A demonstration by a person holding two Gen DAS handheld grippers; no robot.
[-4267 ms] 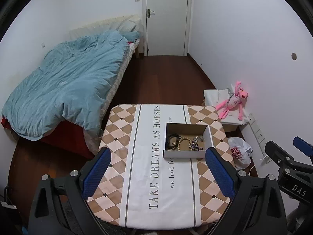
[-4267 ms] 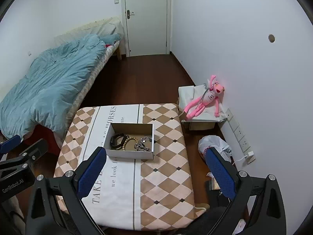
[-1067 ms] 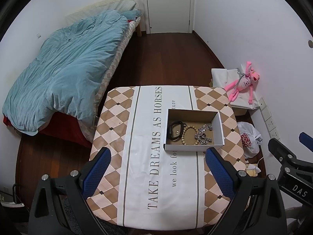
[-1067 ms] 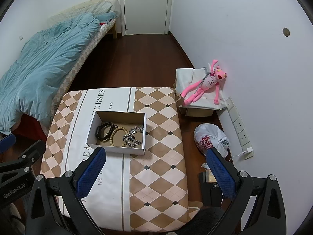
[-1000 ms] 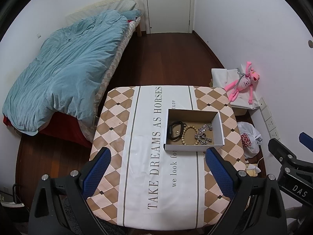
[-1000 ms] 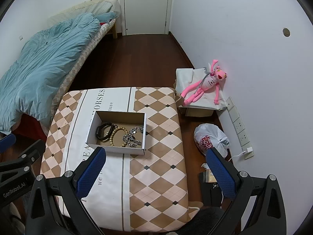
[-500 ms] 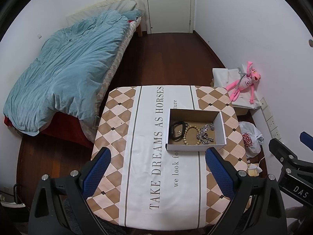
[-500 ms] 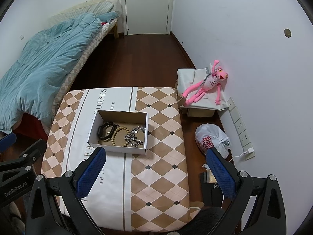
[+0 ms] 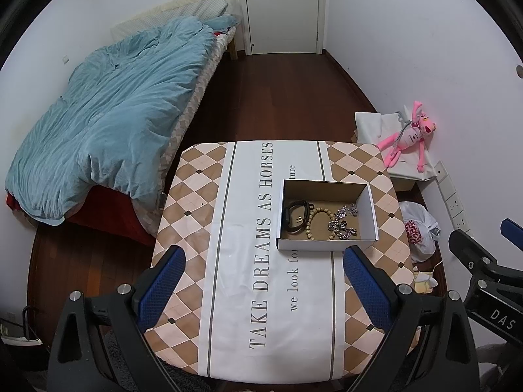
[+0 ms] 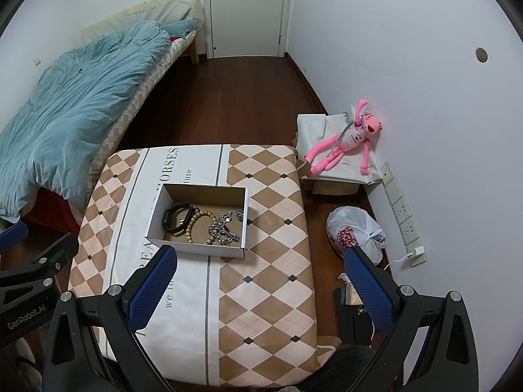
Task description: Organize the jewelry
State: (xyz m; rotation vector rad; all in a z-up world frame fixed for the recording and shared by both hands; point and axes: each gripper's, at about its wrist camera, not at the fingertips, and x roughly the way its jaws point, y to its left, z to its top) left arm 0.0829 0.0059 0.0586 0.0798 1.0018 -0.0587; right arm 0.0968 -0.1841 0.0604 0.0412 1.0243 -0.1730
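Observation:
A white cardboard box (image 9: 371, 210) stands on a small table with a checked cloth (image 9: 202, 196). In it lie a black wristband (image 9: 295, 217), a wooden bead bracelet (image 9: 313, 223) and a silver chain (image 9: 343, 223). The box (image 10: 157, 215) shows in the right wrist view too, with the wristband (image 10: 176, 219), beads (image 10: 197, 225) and chain (image 10: 225, 228). My left gripper (image 9: 263, 281) is open and empty, high above the table's near edge. My right gripper (image 10: 260, 281) is open and empty, above the table's near right part.
A bed with a blue duvet (image 9: 108, 111) stands to the left. A pink plush toy (image 10: 346, 140) lies on a low white box by the right wall. A white plastic bag (image 10: 354, 233) sits on the floor beside wall sockets. A white door (image 10: 246, 9) is at the back.
Both grippers have drifted slightly over the table and stay open and empty. The box and jewelry have not moved.

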